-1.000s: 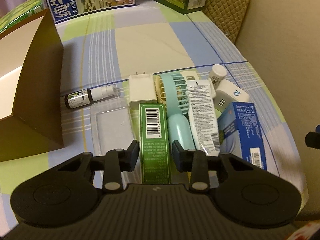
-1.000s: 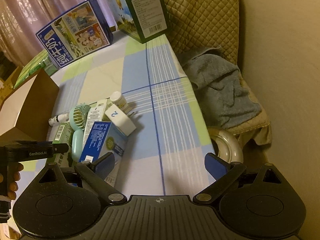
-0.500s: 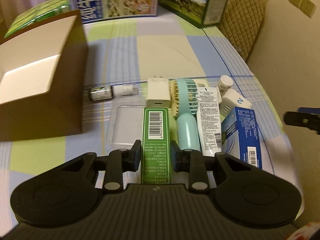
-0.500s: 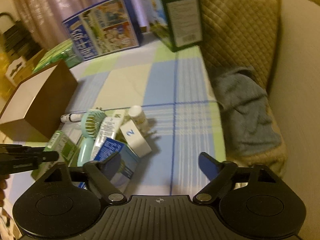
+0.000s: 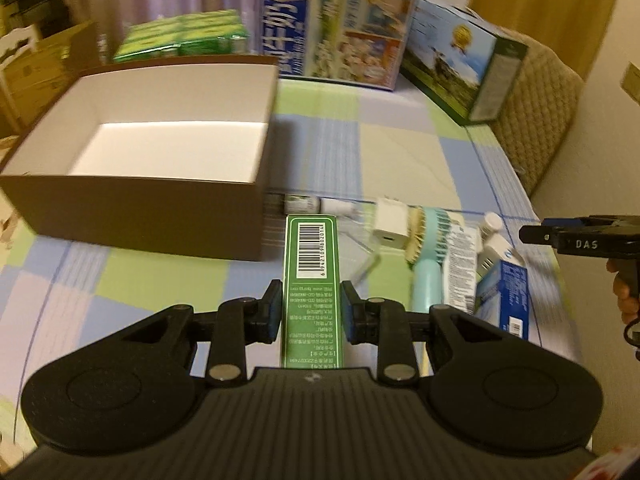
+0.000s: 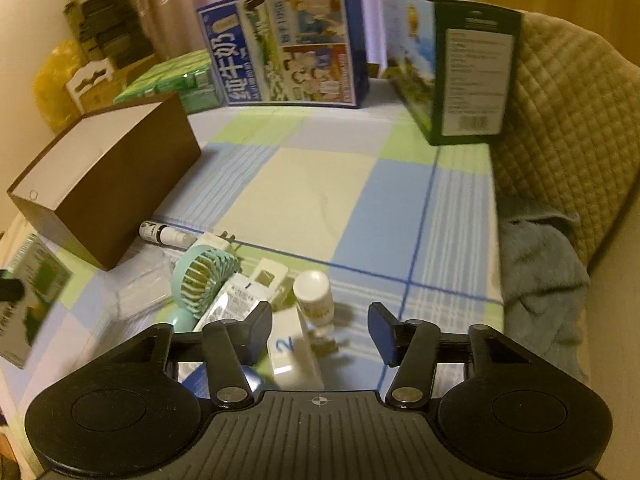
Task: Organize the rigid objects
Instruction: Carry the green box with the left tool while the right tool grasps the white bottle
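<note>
My left gripper [image 5: 311,312] is shut on a long green barcode box [image 5: 312,256], held above the checked cloth just right of the open brown box [image 5: 160,216] with a white inside. The same green box shows blurred at the left edge of the right wrist view [image 6: 32,300]. My right gripper [image 6: 320,328] hovers over the pile with its jaws closing. A white plug marked "2" [image 6: 292,356] and a white bottle [image 6: 314,296] lie between them, and the pads do not press on either. Its fingers [image 5: 568,240] reach in from the right.
The pile also holds a mint fan [image 6: 204,276], a white charger [image 5: 390,224], a printed tube [image 5: 460,268], a blue box [image 5: 504,296] and a dropper bottle [image 5: 308,204]. Tall cartons [image 5: 336,32] stand at the back. A quilted cushion [image 6: 568,120] and a grey towel [image 6: 540,264] lie at the right.
My left gripper has lifted the green box and swung left toward the brown box, whose inside now shows. My right gripper moved left over the pile and its jaws narrowed around the plug.
</note>
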`<state>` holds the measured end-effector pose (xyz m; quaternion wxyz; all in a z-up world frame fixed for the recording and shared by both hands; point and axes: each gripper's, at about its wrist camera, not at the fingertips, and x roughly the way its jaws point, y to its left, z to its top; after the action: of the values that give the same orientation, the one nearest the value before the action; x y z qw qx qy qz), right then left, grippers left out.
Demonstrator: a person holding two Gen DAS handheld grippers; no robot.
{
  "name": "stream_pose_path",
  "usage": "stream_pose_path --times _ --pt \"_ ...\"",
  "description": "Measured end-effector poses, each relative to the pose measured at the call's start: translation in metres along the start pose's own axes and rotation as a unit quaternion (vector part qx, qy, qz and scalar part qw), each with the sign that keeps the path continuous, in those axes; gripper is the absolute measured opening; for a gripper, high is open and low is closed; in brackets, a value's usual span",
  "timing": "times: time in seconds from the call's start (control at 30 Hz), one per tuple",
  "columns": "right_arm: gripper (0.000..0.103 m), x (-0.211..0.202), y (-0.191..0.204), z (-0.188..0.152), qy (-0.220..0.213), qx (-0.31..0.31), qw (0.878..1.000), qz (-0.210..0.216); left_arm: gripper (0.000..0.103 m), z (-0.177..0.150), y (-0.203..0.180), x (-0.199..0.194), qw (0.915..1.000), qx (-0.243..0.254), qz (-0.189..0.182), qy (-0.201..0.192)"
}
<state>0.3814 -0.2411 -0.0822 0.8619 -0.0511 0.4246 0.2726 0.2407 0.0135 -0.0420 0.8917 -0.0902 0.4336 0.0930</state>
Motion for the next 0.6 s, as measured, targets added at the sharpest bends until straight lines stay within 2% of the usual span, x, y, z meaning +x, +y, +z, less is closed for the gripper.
stream_pose_path --times 0.47,0.53,0.6 --pt "0.041 0.051 -0.004 0.015 0.039 -0.038 0.998 0.014 0.025 -0.004 0.057 -0.025 0.9929 -0.072 0.091 -0.025" --pt "0.038 0.055 -0.003 0.014 0.043 -0.041 0.998 0.017 0.025 -0.003 0.062 -0.027 0.9917 -0.078 0.099 -0.026" --pt "0.031 0.058 -0.003 0.014 0.045 -0.043 0.998 0.018 0.025 -0.003 0.065 -0.026 0.9908 -0.08 0.106 -0.026"
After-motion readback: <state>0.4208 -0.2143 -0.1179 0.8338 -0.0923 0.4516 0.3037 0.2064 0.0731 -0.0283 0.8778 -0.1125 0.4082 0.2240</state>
